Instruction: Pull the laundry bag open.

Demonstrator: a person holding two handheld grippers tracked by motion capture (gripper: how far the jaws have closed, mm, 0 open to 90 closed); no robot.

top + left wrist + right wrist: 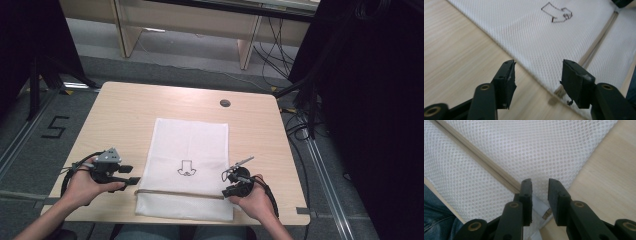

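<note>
A white mesh cloth point(190, 145) lies flat on the wooden table point(120, 115), with a small black outline drawing point(187, 168) near its middle. A thin tan strip point(180, 193) crosses the cloth close to the table's front edge. My left gripper point(131, 175) is at the cloth's left edge by the strip's end. In the left gripper view it point(537, 72) stands open, with the cloth point(524, 32) edge and strip point(599, 37) beyond the jaws. My right gripper point(226, 192) is at the strip's right end. Its jaws point(540, 186) stand narrowly apart above the strip point(479, 162), not pressing it.
A round cable hole point(225, 103) sits at the table's back right. Bare wood runs along both sides of the cloth. Cables lie on the floor behind and to the right. The person's jeans point(434, 215) lie just past the front edge.
</note>
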